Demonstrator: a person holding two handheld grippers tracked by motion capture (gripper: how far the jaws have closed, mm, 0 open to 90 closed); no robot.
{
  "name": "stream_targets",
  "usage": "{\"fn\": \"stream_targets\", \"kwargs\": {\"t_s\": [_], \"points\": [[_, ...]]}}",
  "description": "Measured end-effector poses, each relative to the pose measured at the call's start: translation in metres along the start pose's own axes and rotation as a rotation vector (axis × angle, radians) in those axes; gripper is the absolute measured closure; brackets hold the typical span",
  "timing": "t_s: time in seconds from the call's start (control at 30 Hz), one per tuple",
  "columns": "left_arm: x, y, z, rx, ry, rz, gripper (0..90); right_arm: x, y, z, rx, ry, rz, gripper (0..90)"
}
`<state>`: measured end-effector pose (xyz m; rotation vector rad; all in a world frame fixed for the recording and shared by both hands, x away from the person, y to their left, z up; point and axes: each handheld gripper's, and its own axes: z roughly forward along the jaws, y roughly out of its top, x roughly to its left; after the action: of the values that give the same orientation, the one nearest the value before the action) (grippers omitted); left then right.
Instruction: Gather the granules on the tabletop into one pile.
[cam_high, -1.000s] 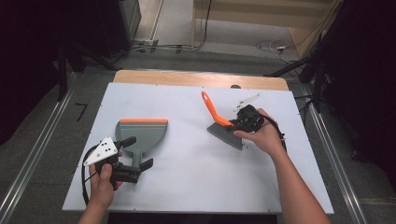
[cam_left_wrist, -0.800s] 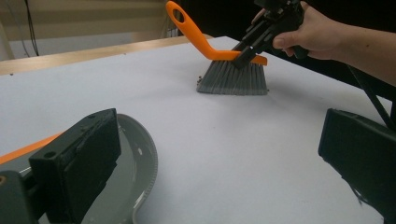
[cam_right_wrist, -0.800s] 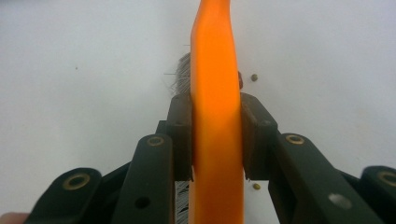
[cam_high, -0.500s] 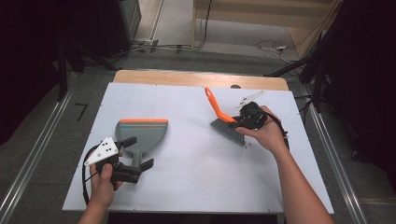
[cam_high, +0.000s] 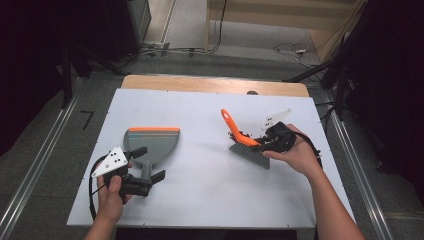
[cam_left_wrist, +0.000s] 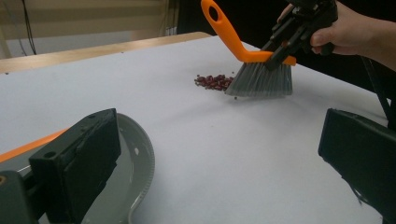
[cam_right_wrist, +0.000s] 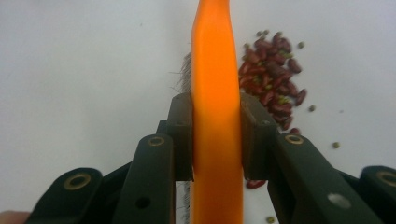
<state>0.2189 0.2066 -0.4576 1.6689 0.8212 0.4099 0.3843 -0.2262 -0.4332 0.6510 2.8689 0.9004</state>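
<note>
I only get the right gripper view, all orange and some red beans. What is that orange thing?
Observer: It is the handle of a brush with grey bristles; the right hand-held gripper is clamped on it.
Operator: Where do the beans go?
Observer: I can't say for sure, but a grey dustpan with an orange edge lies on the table's left side.
Operator: Is someone holding the dustpan?
Observer: Not yet. The left hand-held gripper sits open, with its jaws on either side of the dustpan's handle.
Operator: Are the bristles touching the beans?
Observer: Nearly; the pile lies right beside the bristles.
</note>
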Motion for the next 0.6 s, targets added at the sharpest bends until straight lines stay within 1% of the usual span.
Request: {"fn": "stream_targets", "kwargs": {"t_s": [0.03,0.07,0.1,0.13,0.17,0.2,0.27,0.33,0.47,0.5,0.57,0.6], "points": [[-0.001,0.0,0.001,0.005,0.001,0.003,0.0,0.001,0.0,0.001,0.002,0.006,0.0,68.3],[-0.001,0.0,0.002,0.004,-0.002,0.004,0.0,0.001,0.001,0.002,-0.002,0.013,-0.011,68.3],[-0.002,0.0,0.002,0.006,-0.004,0.005,0.0,0.003,0.002,0.003,-0.006,0.025,-0.002,68.3],[-0.002,0.0,0.003,0.007,-0.004,0.006,0.0,0.004,0.004,0.004,-0.01,0.042,-0.012,68.4],[-0.002,0.0,0.003,0.008,-0.005,0.006,0.0,0.004,0.007,0.006,-0.006,0.047,-0.014,68.4],[-0.002,0.0,0.004,0.008,-0.005,0.006,0.0,0.004,0.009,0.009,0.008,0.04,-0.014,68.4],[-0.002,0.0,0.003,0.011,-0.005,0.006,0.0,0.002,0.013,0.014,0.041,0.005,-0.013,68.4],[-0.001,-0.001,0.003,0.006,-0.006,0.003,0.0,-0.003,0.015,0.016,0.041,0.0,0.004,68.3],[0.001,-0.001,0.0,0.006,-0.002,0.001,0.0,-0.011,0.018,0.015,0.041,-0.063,0.035,68.4],[0.001,-0.001,0.0,0.005,-0.001,0.0,0.0,-0.013,0.018,0.015,0.036,-0.085,0.048,68.3],[0.001,-0.001,-0.001,0.002,0.0,-0.002,0.0,-0.016,0.018,0.014,0.036,-0.105,0.072,68.3],[0.001,-0.001,-0.001,0.001,0.001,-0.001,0.0,-0.017,0.018,0.013,0.028,-0.112,0.074,68.4]]}}
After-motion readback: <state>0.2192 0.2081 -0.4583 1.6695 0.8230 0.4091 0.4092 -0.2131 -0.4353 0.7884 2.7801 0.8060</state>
